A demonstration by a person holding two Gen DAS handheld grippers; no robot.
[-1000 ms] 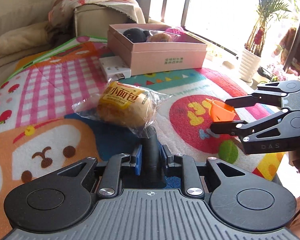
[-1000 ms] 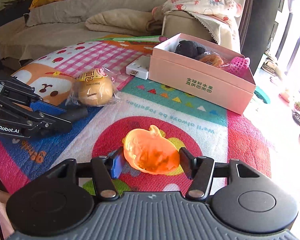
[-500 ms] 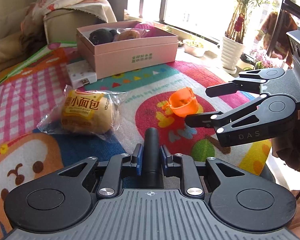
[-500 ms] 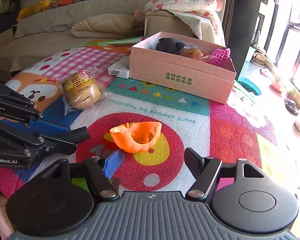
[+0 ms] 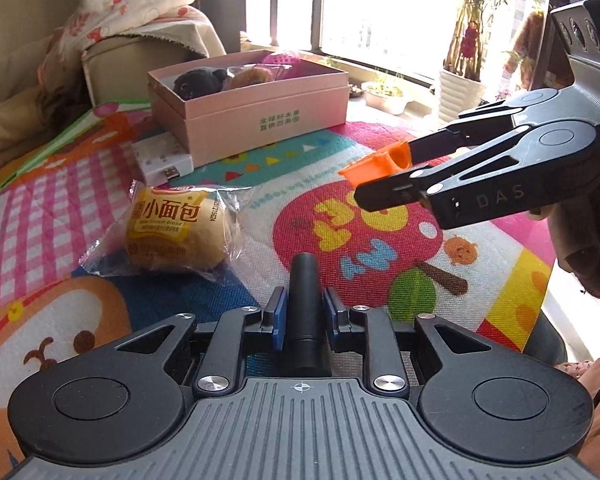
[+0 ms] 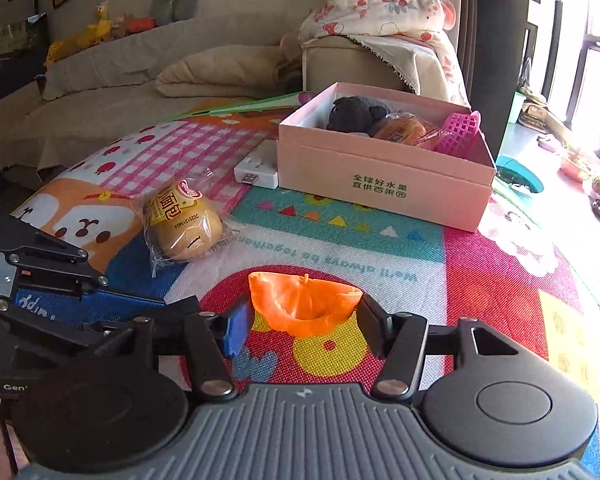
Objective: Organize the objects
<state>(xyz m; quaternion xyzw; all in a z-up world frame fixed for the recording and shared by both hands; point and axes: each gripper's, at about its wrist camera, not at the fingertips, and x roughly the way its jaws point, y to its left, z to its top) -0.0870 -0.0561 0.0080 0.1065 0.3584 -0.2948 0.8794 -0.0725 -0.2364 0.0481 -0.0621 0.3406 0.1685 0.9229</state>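
My right gripper (image 6: 302,318) is shut on an orange plastic cup (image 6: 302,304) and holds it above the colourful play mat; the cup also shows in the left wrist view (image 5: 378,162) between the right gripper's fingers. My left gripper (image 5: 303,304) is shut on a black cylinder (image 5: 305,308), low over the mat. A wrapped bread bun (image 5: 172,232) lies on the mat left of it, also in the right wrist view (image 6: 184,224). A pink open box (image 6: 384,172) with a dark plush toy, a snack and a pink basket stands beyond.
A white power strip (image 6: 258,166) lies against the box's left side. A beige sofa (image 6: 140,92) with folded blankets is behind the mat. Potted plants (image 5: 462,80) stand by the window on the right. The mat's right edge (image 5: 536,304) drops to the floor.
The right gripper, open around the orange cup on the mat half a second ago, has closed on it and lifted it. The left gripper still holds the black cylinder.
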